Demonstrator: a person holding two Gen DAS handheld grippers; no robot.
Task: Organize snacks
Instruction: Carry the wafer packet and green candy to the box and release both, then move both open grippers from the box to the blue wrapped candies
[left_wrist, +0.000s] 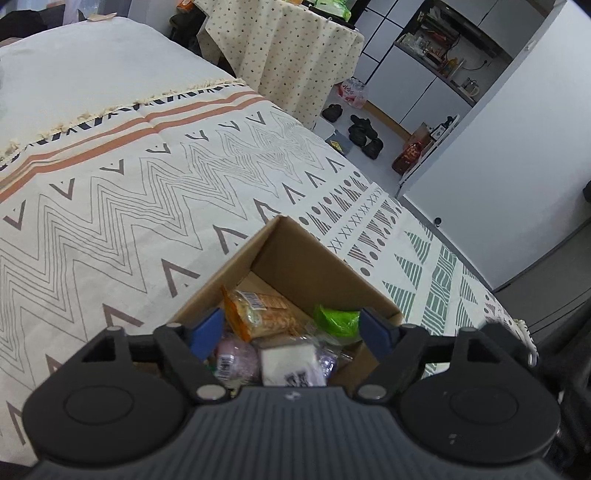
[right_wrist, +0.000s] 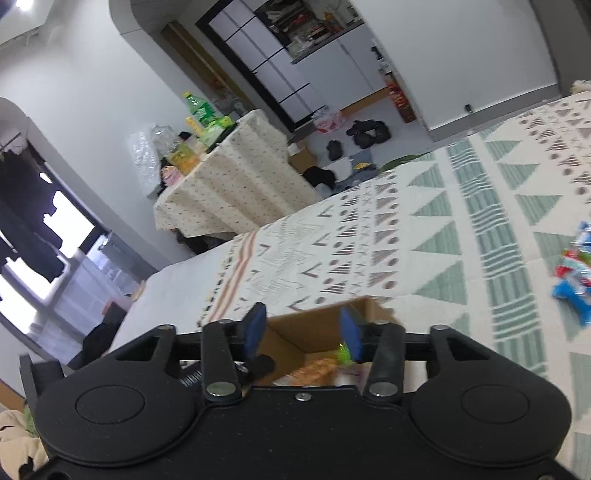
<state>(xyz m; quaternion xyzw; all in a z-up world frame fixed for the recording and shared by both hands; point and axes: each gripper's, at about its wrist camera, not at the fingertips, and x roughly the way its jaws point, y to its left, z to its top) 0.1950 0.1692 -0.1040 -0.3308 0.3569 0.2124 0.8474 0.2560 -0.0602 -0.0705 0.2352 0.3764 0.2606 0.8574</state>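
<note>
An open cardboard box (left_wrist: 303, 258) stands on the patterned bedspread. It holds an orange cracker pack (left_wrist: 260, 312), a green packet (left_wrist: 338, 319), a pink packet (left_wrist: 236, 356) and a white packet (left_wrist: 290, 363). My left gripper (left_wrist: 291, 330) is open and empty, just above the box. My right gripper (right_wrist: 303, 332) is open and empty above the same box (right_wrist: 314, 326), where the orange pack (right_wrist: 314, 369) and green packet (right_wrist: 343, 349) show. Blue and red snack packets (right_wrist: 572, 273) lie on the bedspread at the right.
The bedspread (left_wrist: 129, 206) covers the bed around the box. A cloth-covered table (right_wrist: 225, 184) with bottles and packets stands beyond the bed. Shoes (left_wrist: 364, 134) lie on the floor by white cabinets. The bed's edge runs along the right in the left wrist view.
</note>
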